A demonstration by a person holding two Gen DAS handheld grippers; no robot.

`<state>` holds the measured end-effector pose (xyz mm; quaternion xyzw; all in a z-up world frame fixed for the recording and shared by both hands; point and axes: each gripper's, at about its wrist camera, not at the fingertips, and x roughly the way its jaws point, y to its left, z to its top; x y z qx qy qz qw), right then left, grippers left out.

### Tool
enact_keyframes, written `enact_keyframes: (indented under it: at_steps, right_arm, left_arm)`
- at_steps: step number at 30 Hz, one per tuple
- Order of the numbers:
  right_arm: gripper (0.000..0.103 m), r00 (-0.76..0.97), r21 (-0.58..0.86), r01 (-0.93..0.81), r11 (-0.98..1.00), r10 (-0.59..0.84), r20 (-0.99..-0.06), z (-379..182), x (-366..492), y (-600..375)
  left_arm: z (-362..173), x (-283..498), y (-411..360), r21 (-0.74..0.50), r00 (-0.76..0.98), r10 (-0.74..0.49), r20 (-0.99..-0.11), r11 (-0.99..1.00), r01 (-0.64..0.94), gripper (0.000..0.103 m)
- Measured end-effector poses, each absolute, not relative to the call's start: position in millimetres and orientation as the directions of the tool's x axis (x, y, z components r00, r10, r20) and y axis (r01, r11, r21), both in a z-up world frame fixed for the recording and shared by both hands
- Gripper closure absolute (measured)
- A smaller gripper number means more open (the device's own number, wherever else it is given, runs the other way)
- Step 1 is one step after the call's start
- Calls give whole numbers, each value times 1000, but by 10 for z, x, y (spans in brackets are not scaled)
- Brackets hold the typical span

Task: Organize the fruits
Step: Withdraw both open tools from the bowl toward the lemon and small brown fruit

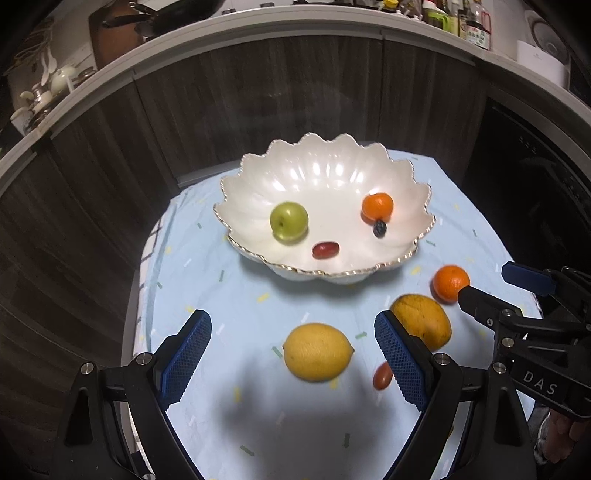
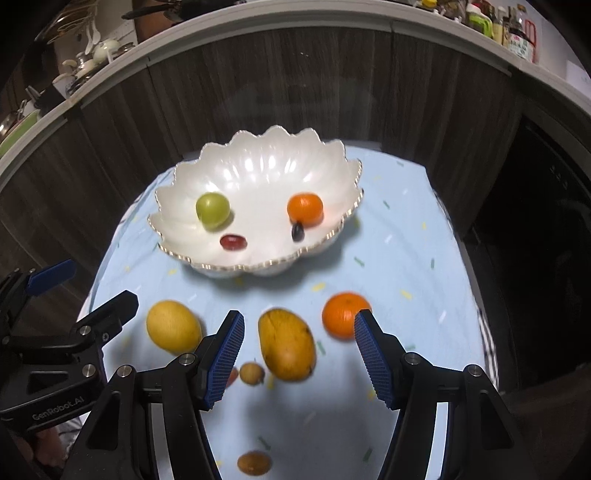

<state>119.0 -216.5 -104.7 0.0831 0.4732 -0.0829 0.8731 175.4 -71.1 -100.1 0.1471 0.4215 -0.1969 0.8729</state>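
A white scalloped bowl [image 1: 369, 184] [image 2: 295, 170] holds a green apple [image 1: 289, 221], an orange [image 1: 377, 205], a red grape tomato [image 1: 325, 249] and a blueberry [image 1: 379, 229]. On the blue cloth lie a lemon [image 1: 317, 351] [image 2: 173, 326], a mango [image 1: 424, 319] [image 2: 287, 345], a second orange [image 1: 450, 282] [image 2: 343, 314] and a small red tomato [image 1: 382, 376]. My left gripper [image 1: 293, 354] is open around the lemon, above it. My right gripper [image 2: 299, 354] is open over the mango. It also shows in the left wrist view [image 1: 495, 288].
Two small brown round fruits [image 2: 252, 373] [image 2: 253, 462] lie near me on the cloth [image 2: 406, 258]. Dark wood cabinet fronts stand behind the table. A counter above carries bottles [image 1: 472, 26] and pans. The table edge drops off left and right.
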Motion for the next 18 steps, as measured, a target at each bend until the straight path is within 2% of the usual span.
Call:
enact_keyframes:
  at_steps: [18]
  right_arm:
    - [40, 469, 61, 420, 906, -159, -869, -1294, 745, -1867]
  left_arm:
    - [-1305, 1771, -624, 65, 451, -306, -838, 765, 641, 12]
